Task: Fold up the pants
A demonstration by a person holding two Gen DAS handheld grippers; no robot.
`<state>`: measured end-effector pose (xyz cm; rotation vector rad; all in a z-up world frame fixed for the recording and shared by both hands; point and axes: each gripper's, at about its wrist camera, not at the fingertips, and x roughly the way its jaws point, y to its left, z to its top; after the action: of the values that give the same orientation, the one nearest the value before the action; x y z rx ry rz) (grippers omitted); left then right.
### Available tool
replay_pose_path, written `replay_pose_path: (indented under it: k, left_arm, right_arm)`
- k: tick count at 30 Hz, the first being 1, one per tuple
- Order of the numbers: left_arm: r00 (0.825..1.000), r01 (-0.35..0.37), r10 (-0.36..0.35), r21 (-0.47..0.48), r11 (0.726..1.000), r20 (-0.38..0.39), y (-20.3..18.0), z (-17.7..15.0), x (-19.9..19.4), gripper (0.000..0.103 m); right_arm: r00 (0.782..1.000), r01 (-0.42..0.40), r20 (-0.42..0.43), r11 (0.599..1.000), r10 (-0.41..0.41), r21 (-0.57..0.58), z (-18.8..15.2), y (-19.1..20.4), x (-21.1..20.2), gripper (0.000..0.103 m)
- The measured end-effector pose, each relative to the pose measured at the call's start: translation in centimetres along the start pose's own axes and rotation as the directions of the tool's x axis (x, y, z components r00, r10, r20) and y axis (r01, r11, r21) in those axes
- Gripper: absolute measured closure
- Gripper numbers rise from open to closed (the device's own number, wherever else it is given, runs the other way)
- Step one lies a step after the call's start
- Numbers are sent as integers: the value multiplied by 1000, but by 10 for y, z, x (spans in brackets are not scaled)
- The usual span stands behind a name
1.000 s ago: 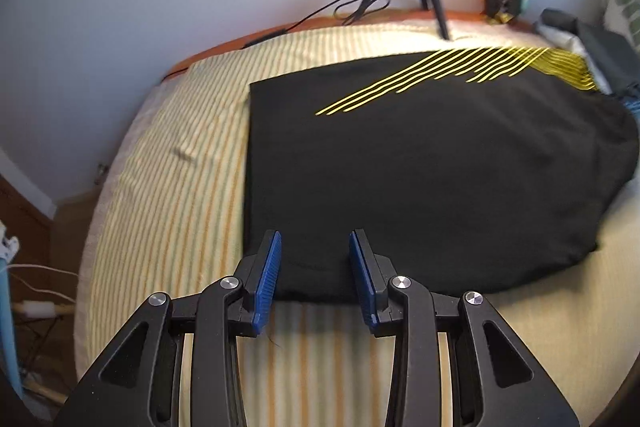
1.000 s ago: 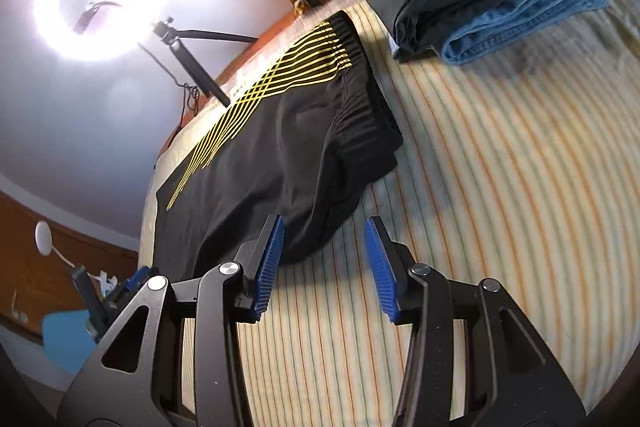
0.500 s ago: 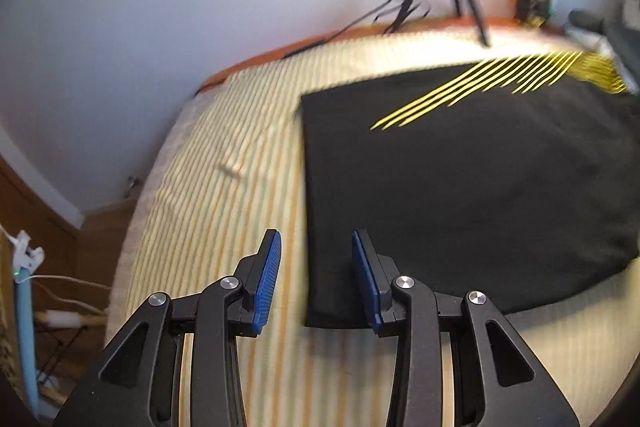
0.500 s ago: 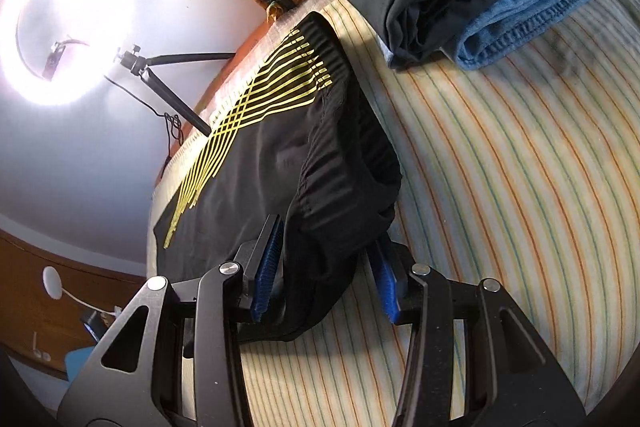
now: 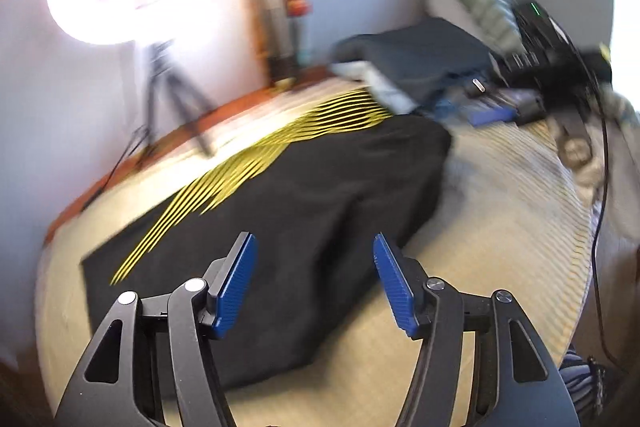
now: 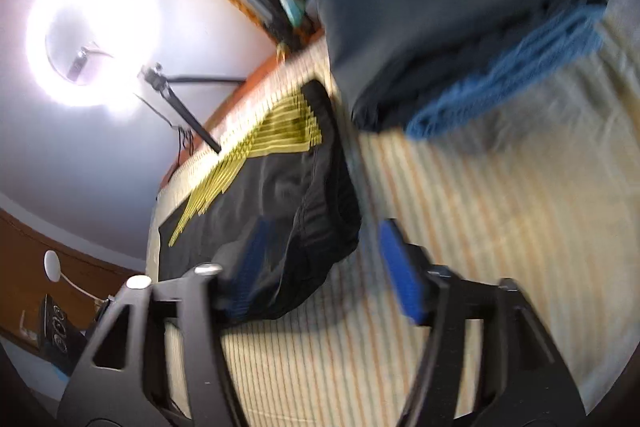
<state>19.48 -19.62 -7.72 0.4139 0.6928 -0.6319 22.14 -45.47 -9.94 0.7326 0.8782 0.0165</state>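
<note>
The black pants [image 5: 288,227], with yellow stripes running toward one end, lie folded flat on the striped bed [image 5: 500,227]. In the left wrist view they fill the centre and stretch toward 1 o'clock. In the right wrist view they run from 7 o'clock up toward 12, with the bunched waistband end nearest the camera.

The left hand-held gripper [image 5: 314,281] hovers over the near edge of the cloth. Its blue pads have just been opening and now stand well apart, with nothing pinched between them. The right hand-held gripper [image 6: 320,267] has also just been opening. Its left pad is over the gathered waistband, its right pad is over bare sheet, and the cloth does not look clamped, though blur makes that hard to confirm.

This reads as a release after one fold, with both grippers letting go. The pants are already a compact rectangle, so the task looks well along. The next move probably calls for taking the short edge at both corners and folding the pants again, or carrying them to the stack of folded clothes [image 6: 460,27] at 1 o'clock in the right wrist view. The waistband end is lumpy and may need smoothing first.

No brand, label or writing can be read, since both views are smeared by motion.
</note>
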Motion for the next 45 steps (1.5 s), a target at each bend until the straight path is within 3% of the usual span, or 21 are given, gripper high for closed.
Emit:
replay_pose_path:
  k: [4,9,15,20,24,25,26,27,28,30,32,38,45]
  left_arm:
    - [997,80,-81,90,993,2,-42,32,21,41]
    - [991,137,-133,209,968,-30,-92,55,54,41]
    - [988,148,-126,305,941,-90,-130,72,101,41]
    - [988,122,-85,316,941,-129,-132,73,132,41]
    - [979,175,-143,246,953,-143,-118,68,145,45]
    - [975,196,-168,214,957,-142,-112,67,146,49]
    - [976,195,-171,193,962,-134,-107,68,147,63]
    - [977,190,-169,172,967,-130,-102,67,148,70]
    - [972,214,-196,145,966,-126,-96,68,148,72]
    - [964,252,-243,76,965,-110,-84,70,144,84]
    - [956,283,-282,2,959,-82,-72,72,138,88]
    - [936,350,-352,-161,923,17,-37,75,118,90]
    - [933,360,-356,-174,917,56,-30,75,106,90]
  right_arm:
    - [1000,1,18,999,-1,-39,16,0,-18,33]
    - [1000,8,12,999,-7,-44,35,-9,-31,33]
    - [1000,-14,8,1000,14,-23,48,-22,-41,33]
    - [999,-34,7,999,34,-8,53,-28,-42,33]
    - [998,-66,-17,998,66,11,54,-31,-37,33]
    - [997,-72,-25,997,73,11,54,-31,-35,33]
    - [997,-74,-30,997,74,7,55,-30,-32,33]
    - [997,-72,-34,997,72,2,56,-28,-30,33]
    - [997,-71,-37,997,71,0,56,-27,-28,33]
    - [996,-73,-46,997,74,5,58,-26,-22,33]
    - [995,-83,-57,996,84,22,58,-25,-16,33]
    - [986,-113,-118,993,116,27,58,-14,15,33]
    - [963,-177,-184,976,199,130,63,-6,64,33]
